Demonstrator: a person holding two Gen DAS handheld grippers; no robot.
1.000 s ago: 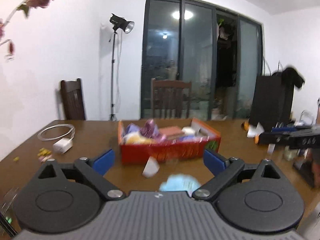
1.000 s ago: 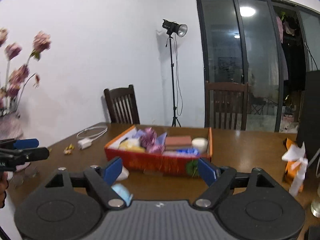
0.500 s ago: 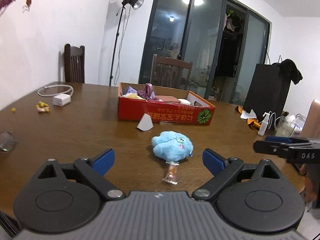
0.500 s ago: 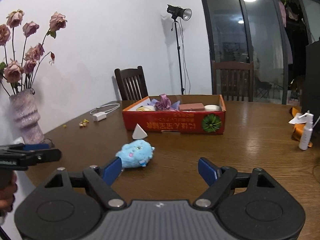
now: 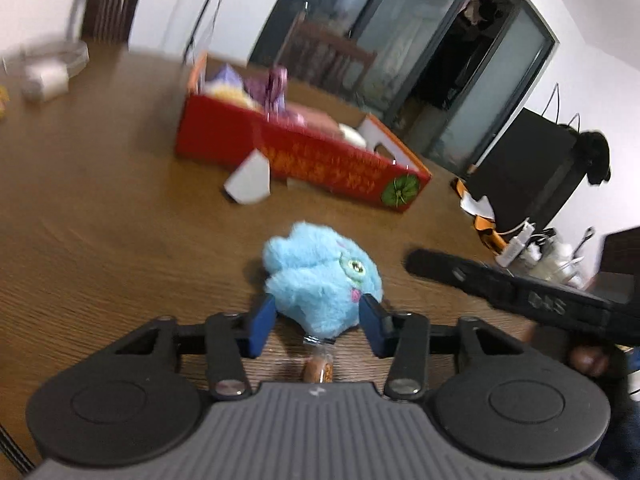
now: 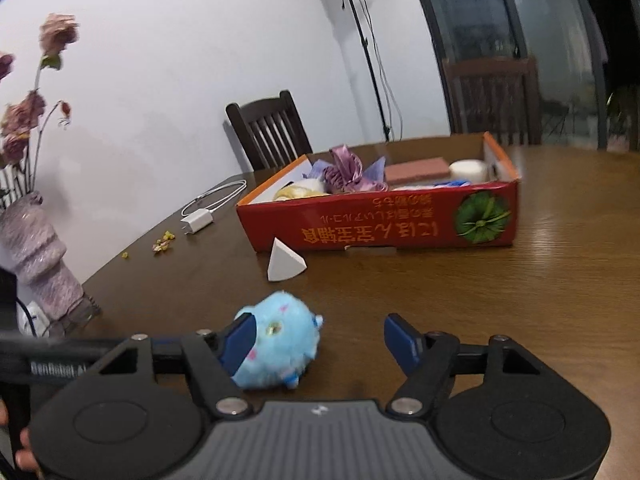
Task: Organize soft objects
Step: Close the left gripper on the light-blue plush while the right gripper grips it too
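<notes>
A fluffy blue plush toy [image 5: 320,276] [image 6: 280,340] lies on the brown table [image 5: 100,240], a small clear tube [image 5: 318,364] trailing from its near end. My left gripper [image 5: 318,306] is closing on it, and both blue pads press its near sides. My right gripper [image 6: 320,324] is also closing; the toy sits by its left finger [image 6: 240,340], and the right pad is clear of it. In the left wrist view the right gripper [image 5: 500,284] stands just right of the toy, apart. Behind stands a red cardboard box [image 5: 320,160] [image 6: 380,228] holding soft items.
A white wedge sponge [image 5: 248,182] [image 6: 284,262] lies in front of the box. A vase of dried roses [image 6: 36,256], a white charger with cable [image 6: 198,220] and crumbs [image 6: 164,240] are at the left. Bottles and clutter [image 5: 520,240] crowd the right edge.
Both grippers dropped and moved in toward the blue plush toy. The left jaws narrowed from wide apart to gripping the toy's sides. The right jaws narrowed slightly.
</notes>
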